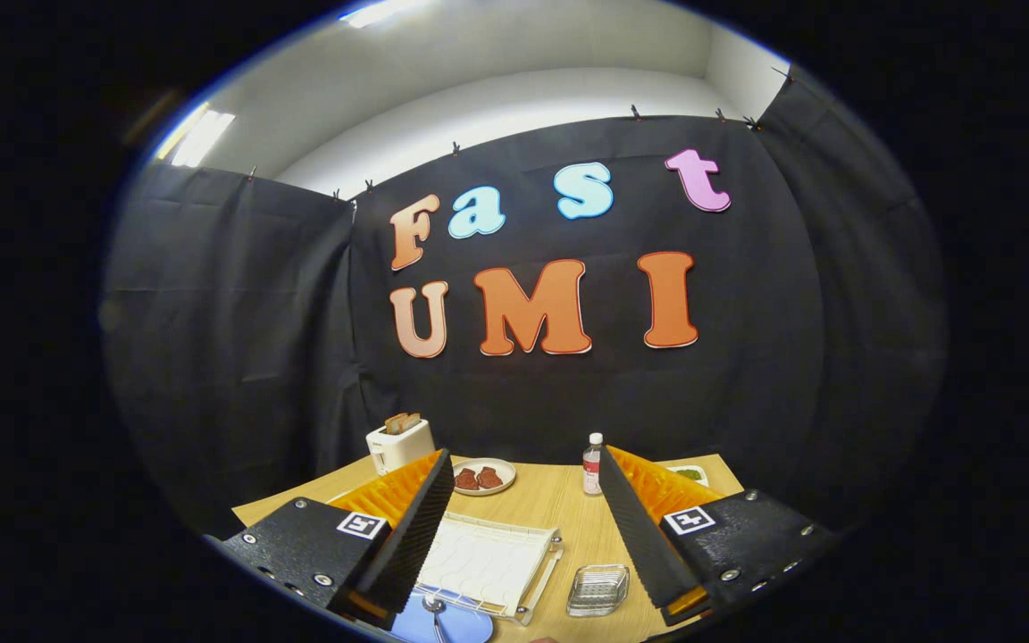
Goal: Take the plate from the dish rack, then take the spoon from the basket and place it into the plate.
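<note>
Below the wide-open, empty gripper [519, 536], rack [488, 563] sits between fingers; blue plate [456, 627] with spoon [434, 612] lies nearer, toward left finger.

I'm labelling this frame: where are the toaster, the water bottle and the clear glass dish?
toaster [398, 446], gripper view, front face.
water bottle [592, 469], gripper view, body.
clear glass dish [598, 590], gripper view, its middle.

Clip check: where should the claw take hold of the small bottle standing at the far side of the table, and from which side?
Grip the bottle around its body, below the white cap, coming in level from the near side. It stands upright, and its narrow round body would fit between the fingers of the claw, which is open and holds nothing.
</note>
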The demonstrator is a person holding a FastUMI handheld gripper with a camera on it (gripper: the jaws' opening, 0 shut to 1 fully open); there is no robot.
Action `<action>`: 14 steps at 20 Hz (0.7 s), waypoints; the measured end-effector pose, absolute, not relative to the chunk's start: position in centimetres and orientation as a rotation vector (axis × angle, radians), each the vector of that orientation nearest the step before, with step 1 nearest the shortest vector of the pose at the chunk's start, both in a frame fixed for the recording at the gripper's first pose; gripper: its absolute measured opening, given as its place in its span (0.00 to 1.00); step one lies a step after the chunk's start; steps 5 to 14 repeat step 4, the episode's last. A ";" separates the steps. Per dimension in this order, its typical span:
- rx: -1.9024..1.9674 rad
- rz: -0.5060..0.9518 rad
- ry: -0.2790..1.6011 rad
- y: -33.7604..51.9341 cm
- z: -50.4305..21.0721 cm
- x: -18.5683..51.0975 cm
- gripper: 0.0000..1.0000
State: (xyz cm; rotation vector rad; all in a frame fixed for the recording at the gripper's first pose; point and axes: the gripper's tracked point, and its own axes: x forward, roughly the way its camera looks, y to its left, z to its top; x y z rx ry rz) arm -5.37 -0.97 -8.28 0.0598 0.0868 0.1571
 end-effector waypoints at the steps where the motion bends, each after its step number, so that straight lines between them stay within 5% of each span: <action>1: 0.058 0.160 0.088 -0.8 -8.4 -5.2 0.97; 14: 0.056 0.167 0.096 -0.8 -8.8 -5.0 0.97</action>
